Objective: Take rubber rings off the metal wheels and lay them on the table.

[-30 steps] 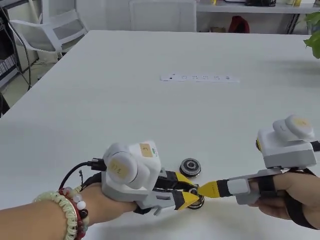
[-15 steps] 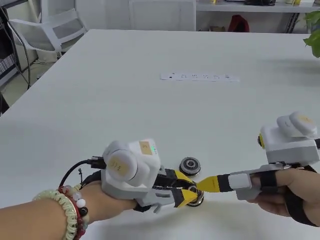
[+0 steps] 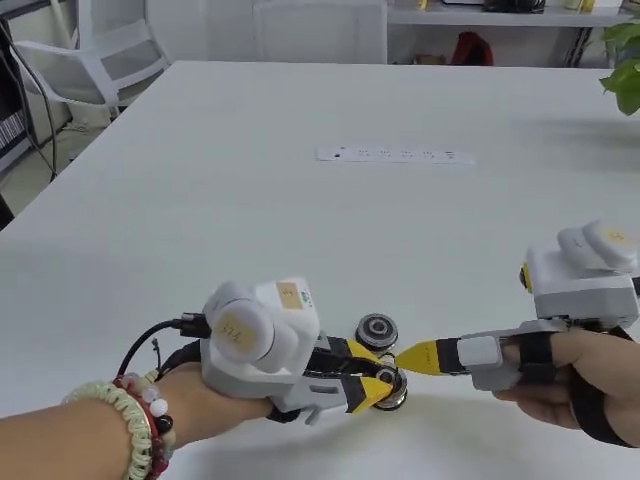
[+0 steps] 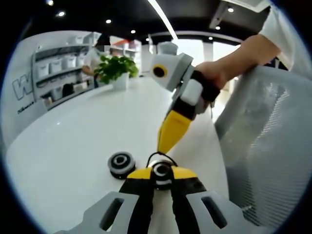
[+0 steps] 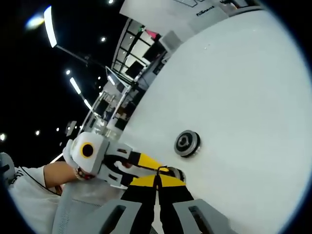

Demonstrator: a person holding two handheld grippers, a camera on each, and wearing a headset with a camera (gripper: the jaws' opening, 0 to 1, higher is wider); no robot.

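Wheel (image 4: 162, 171) sits clamped in left claw (image 3: 380, 386) at lower centre, steadied so right claw (image 3: 404, 358), tips pinched together on ring (image 4: 159, 154), can peel it.

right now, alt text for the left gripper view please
The left tongs clamp a metal wheel, while the right tongs reach in from above, pinching a thin black ring at its top. A second wheel lies on the white table to the left.
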